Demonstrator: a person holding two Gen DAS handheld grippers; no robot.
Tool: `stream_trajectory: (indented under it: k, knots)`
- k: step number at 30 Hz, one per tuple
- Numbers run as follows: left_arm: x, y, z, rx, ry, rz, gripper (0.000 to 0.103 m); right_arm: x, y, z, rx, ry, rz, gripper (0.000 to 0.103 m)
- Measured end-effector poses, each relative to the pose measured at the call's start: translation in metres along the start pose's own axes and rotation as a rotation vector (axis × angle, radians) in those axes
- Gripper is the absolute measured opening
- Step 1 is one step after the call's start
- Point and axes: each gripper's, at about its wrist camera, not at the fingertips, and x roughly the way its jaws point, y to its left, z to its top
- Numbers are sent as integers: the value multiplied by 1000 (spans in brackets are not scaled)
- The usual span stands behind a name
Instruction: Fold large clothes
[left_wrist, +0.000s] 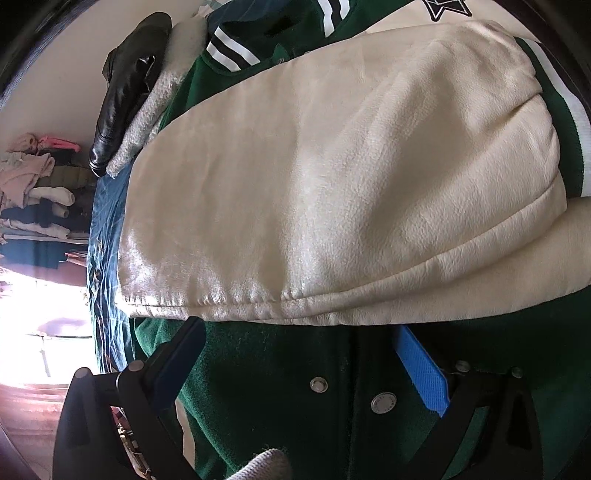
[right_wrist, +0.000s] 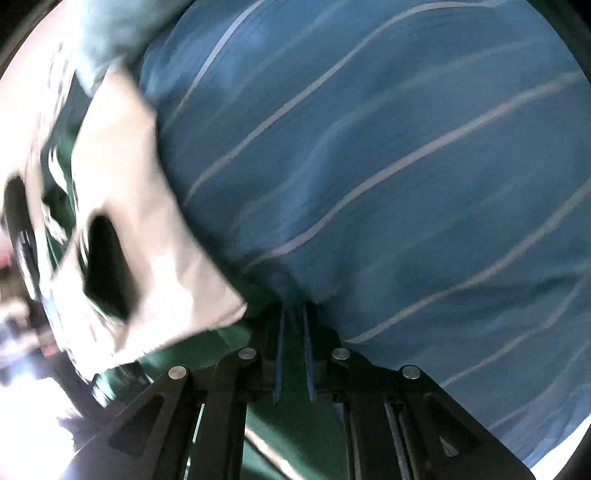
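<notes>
A green varsity jacket (left_wrist: 273, 369) with cream sleeves lies on a blue striped bedsheet (right_wrist: 406, 166). In the left wrist view one cream sleeve (left_wrist: 332, 177) is laid across the green body, above the snap buttons (left_wrist: 383, 402). My left gripper (left_wrist: 295, 354) is open, its fingers spread wide just above the green front below the sleeve. My right gripper (right_wrist: 293, 321) is shut on a green fold of the jacket (right_wrist: 291, 369). A blurred cream sleeve (right_wrist: 147, 240) hangs to its left.
A black leather jacket (left_wrist: 125, 88) and a white fleecy garment (left_wrist: 155, 103) lie at the far end of the bed. A pile of folded clothes (left_wrist: 33, 192) sits on shelves at the left. Bright window light fills the lower left.
</notes>
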Motion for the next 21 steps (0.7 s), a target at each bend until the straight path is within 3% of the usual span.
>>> stream_trajectory:
  k: [3,5,6,7,8,10,15,18,21]
  knots:
    - [-1,4,0,-8,9,-17,103,-5,-2,2,-40,28,1,14]
    - [-4,12,-1,-31,20,-32,103,17,20,-8,-99,101,-26,32]
    - [-5,17,-2,-48,24,-40,103,29,19,-11,-114,146,-24,46]
    - [-5,23,-5,-68,31,-47,103,42,20,-16,-137,184,-32,46]
    - [-3,26,-7,-79,40,-48,103,47,23,-19,-179,162,-58,46]
    - [6,31,-14,-95,66,-62,103,44,29,-22,-237,117,-126,33]
    - [7,42,-16,-94,64,-103,103,41,46,-22,-196,140,-183,31]
    - [-8,67,-24,-122,46,-130,103,30,68,-26,-164,176,-158,34]
    - [-18,91,-41,-154,49,-133,103,7,86,-56,-217,174,-136,53]
